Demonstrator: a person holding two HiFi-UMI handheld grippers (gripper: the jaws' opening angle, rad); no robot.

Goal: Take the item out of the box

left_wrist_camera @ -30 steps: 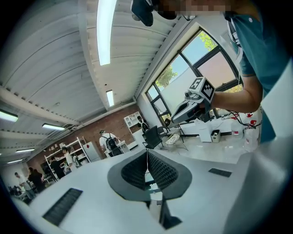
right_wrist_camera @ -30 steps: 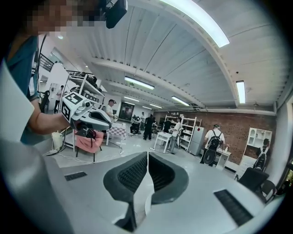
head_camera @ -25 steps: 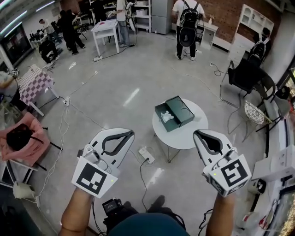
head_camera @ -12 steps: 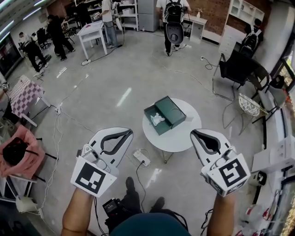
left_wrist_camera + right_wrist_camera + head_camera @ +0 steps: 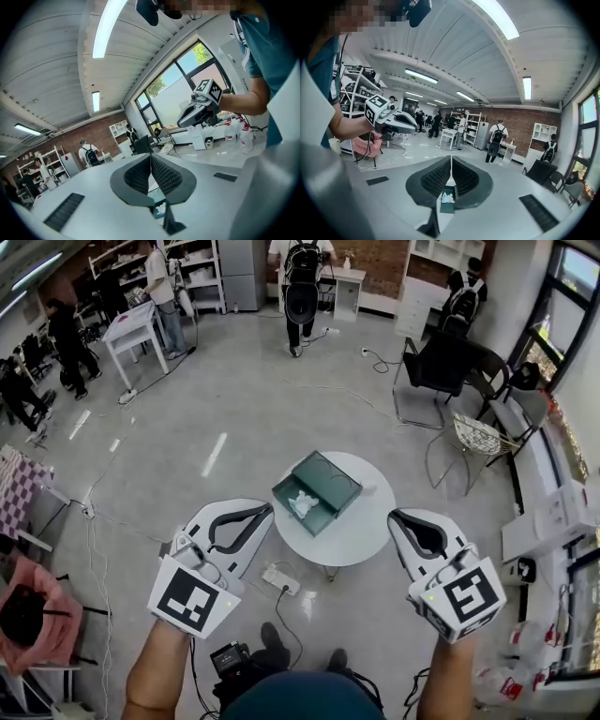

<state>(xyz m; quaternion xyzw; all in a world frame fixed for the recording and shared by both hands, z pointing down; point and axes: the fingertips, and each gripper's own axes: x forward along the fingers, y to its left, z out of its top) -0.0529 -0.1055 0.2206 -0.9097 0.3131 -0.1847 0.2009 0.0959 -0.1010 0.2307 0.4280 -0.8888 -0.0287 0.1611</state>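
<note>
An open dark green box (image 5: 315,491) lies on a small round white table (image 5: 361,526) in the head view, with a pale crumpled item (image 5: 301,505) inside its near half. My left gripper (image 5: 265,510) is held up at the lower left, short of the table, jaws shut and empty. My right gripper (image 5: 397,517) hangs at the lower right beside the table's near edge, also shut with nothing in it. Through the right gripper's closed jaws I glimpse the green box (image 5: 449,196) with the pale item (image 5: 447,198). The left gripper view shows the pads (image 5: 138,174) pressed together.
A white power strip (image 5: 277,577) with cables lies on the floor under the table's near side. Black chairs (image 5: 448,367) and a wire chair (image 5: 476,440) stand to the far right. Several people stand by desks and shelves at the back. A pink seat (image 5: 28,610) sits at the left.
The head view has shifted: the table and box now sit lower left in frame and closer to the grippers. Both grippers keep their pose and stay shut.
</note>
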